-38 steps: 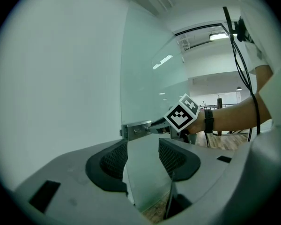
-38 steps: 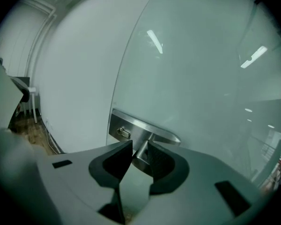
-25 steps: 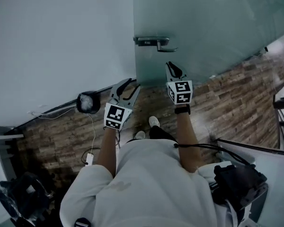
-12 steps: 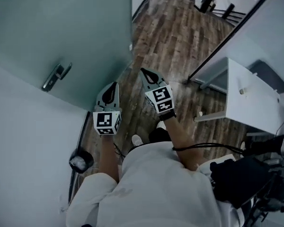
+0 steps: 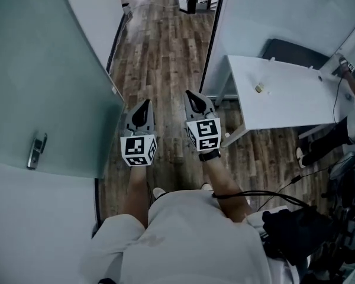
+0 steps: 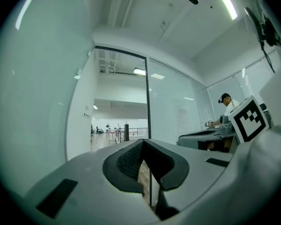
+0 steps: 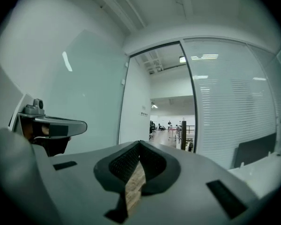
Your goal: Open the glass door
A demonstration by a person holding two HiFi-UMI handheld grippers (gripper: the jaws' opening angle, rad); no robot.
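Grey jaws of the left gripper [image 5: 143, 106] and the right gripper [image 5: 194, 99] are pressed together, with nothing held between them. At the left the glass door [image 5: 47, 76] is seen swung wide, its handle [image 5: 36, 151] untouched, so the opening is judged done; only passage through is called for. Clear wooden floor [image 5: 160, 46] is left between the door's free edge [image 5: 115, 91] and the white table [image 5: 284, 93].

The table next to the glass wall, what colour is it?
White. The table shows best in the head view, standing on the brown wooden floor.
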